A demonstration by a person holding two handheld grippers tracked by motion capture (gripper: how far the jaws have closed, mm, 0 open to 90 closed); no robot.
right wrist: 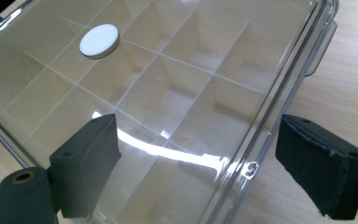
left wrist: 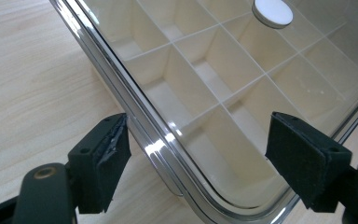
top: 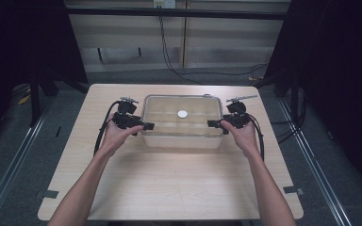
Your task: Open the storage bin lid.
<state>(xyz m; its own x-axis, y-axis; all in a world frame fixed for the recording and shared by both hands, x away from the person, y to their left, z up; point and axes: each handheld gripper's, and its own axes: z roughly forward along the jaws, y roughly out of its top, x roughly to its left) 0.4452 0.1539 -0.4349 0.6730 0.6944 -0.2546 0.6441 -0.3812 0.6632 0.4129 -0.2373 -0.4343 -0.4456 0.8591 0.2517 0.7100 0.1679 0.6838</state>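
Held wide apart, the jaws of both the left gripper [top: 141,125] and the right gripper [top: 215,124], gripping nothing. Between them, straddled at a corner by each pair of jaws, a clear lidded compartment box [top: 160,134] with a white disc [top: 182,114] on its lid, on the wooden table [top: 169,183].

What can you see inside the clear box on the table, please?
Through the clear lid, the box shows white dividers forming compartments, all apparently empty. A white round disc sits on the lid, hiding a little beneath it.

Light wood table [top: 169,188]; black cable [top: 167,52] on floor behind.
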